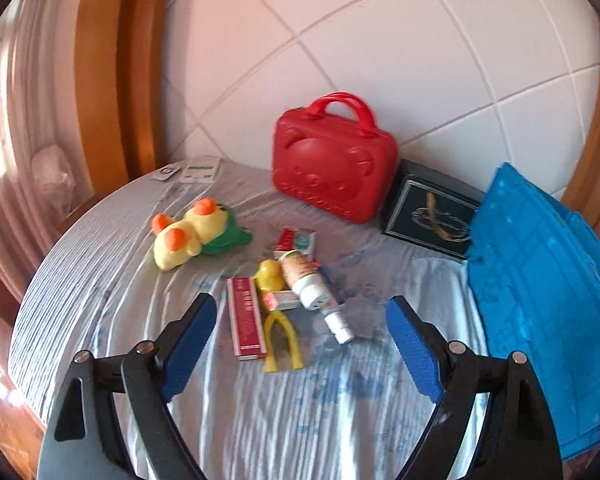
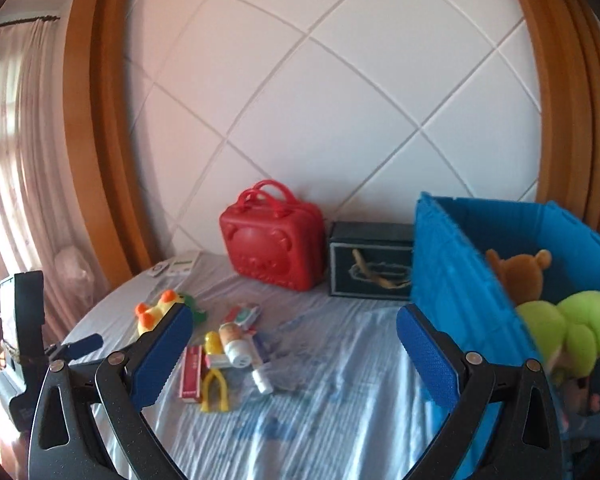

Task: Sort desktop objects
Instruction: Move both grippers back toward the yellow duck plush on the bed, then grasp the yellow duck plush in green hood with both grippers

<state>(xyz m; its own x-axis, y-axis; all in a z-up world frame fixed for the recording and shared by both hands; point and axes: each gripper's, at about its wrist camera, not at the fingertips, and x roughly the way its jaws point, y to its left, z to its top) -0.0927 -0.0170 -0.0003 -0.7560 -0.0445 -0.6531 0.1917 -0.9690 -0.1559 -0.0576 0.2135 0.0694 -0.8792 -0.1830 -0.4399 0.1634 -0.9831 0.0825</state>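
A pile of small items lies mid-bed: a red flat box [image 1: 246, 322], a yellow rubber duck [image 1: 270, 275], a white bottle [image 1: 306, 280], a small white tube [image 1: 339, 325], a yellow clip [image 1: 283, 338] and a red-and-teal packet [image 1: 296, 241]. A yellow plush duck [image 1: 188, 233] lies to the left. My left gripper [image 1: 302, 316] is open and empty, just short of the pile. My right gripper [image 2: 292, 334] is open and empty, further back; the pile [image 2: 228, 354] shows between its fingers. A blue crate [image 2: 480, 280] on the right holds plush toys [image 2: 572, 328].
A red carry case [image 1: 332, 164] and a dark box [image 1: 428, 212] stand against the white padded headboard. Two remotes [image 1: 188, 170] lie at the far left of the bed. The left gripper's body [image 2: 24, 332] shows at the right wrist view's left edge. The blue crate wall [image 1: 540, 280] stands close on the right.
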